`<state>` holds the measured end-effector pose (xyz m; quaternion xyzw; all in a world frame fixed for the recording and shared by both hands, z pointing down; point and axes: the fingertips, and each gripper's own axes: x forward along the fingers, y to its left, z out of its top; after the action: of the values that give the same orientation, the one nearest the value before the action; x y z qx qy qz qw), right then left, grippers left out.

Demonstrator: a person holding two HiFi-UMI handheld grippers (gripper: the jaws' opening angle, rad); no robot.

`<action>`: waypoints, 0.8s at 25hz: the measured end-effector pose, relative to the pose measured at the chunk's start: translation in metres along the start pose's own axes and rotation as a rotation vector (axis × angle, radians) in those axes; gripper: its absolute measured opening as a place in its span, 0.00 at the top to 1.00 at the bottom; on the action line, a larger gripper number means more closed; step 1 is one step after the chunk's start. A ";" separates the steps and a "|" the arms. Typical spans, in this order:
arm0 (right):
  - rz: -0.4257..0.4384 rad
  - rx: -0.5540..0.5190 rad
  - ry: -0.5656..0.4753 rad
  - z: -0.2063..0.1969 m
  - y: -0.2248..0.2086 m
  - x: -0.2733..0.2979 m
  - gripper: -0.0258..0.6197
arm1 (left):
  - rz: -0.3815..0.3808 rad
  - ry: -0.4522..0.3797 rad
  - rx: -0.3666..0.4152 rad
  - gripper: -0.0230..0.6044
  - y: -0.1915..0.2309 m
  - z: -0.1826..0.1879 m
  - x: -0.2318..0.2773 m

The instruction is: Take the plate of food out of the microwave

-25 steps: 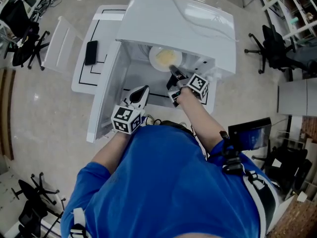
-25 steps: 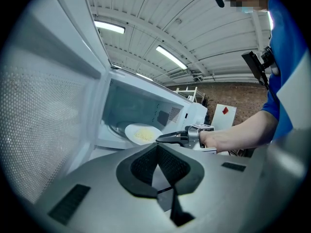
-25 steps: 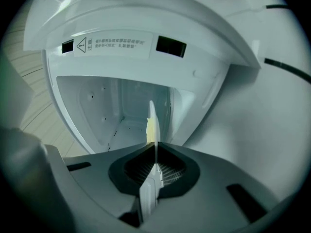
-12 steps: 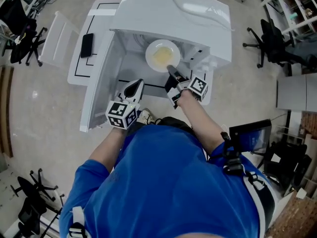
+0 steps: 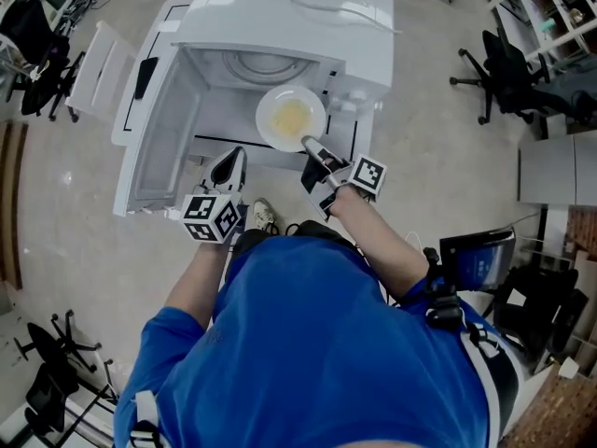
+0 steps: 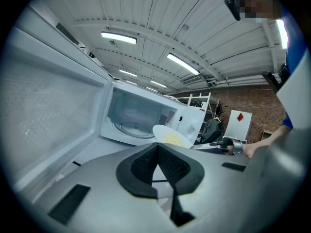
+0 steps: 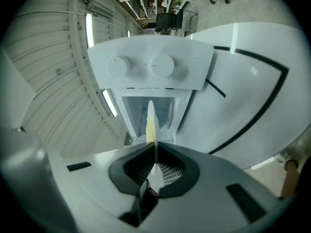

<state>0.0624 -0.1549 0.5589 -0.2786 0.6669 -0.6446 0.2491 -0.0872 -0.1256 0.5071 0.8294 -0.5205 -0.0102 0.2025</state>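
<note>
**Plate out of the oven, pinched by its near rim**

My right arm reaches forward from the blue sleeve, forearm nearly straight, and my right gripper points about level at the microwave. Its jaws are nearly together, clamped on the near rim of the white plate. In the right gripper view the plate shows edge-on between the pads, with the knobbed control panel behind it.

The yellow food sits in the middle of the plate. The plate hangs in the air just in front of the open cavity, on the control-panel side, already clear of the glass turntable inside.

My left arm is bent and kept closer to my body. My left gripper points a little downward toward the front of the cavity, beside the door, which is swung wide open to the left. Its jaws meet at the tips with nothing between them, and it touches neither the plate nor the oven. In its own view the plate floats ahead and to the right, well apart from its jaws.
</note>
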 end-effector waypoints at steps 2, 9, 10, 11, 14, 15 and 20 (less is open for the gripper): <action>0.009 0.002 0.009 0.000 0.002 -0.020 0.93 | 0.008 -0.004 -0.004 0.95 -0.015 -0.005 -0.005; 0.027 -0.003 0.022 0.002 0.010 -0.083 0.93 | 0.043 -0.027 -0.017 0.95 -0.059 -0.020 -0.027; 0.027 -0.006 0.027 0.003 0.011 -0.091 0.93 | 0.053 -0.033 -0.022 0.95 -0.064 -0.023 -0.031; 0.027 -0.010 0.031 0.004 0.012 -0.100 0.93 | 0.063 -0.038 -0.028 0.95 -0.069 -0.025 -0.035; 0.027 -0.017 0.046 0.007 0.015 -0.122 0.93 | 0.099 -0.055 -0.042 0.95 -0.079 -0.030 -0.047; 0.026 -0.017 0.051 0.008 0.015 -0.129 0.93 | 0.111 -0.061 -0.046 0.95 -0.082 -0.031 -0.051; 0.036 -0.024 0.051 0.012 0.018 -0.152 0.93 | 0.133 -0.078 -0.049 0.95 -0.093 -0.033 -0.066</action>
<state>0.1789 -0.0581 0.5359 -0.2532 0.6856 -0.6389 0.2403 -0.0299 -0.0223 0.4928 0.7868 -0.5815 -0.0416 0.2026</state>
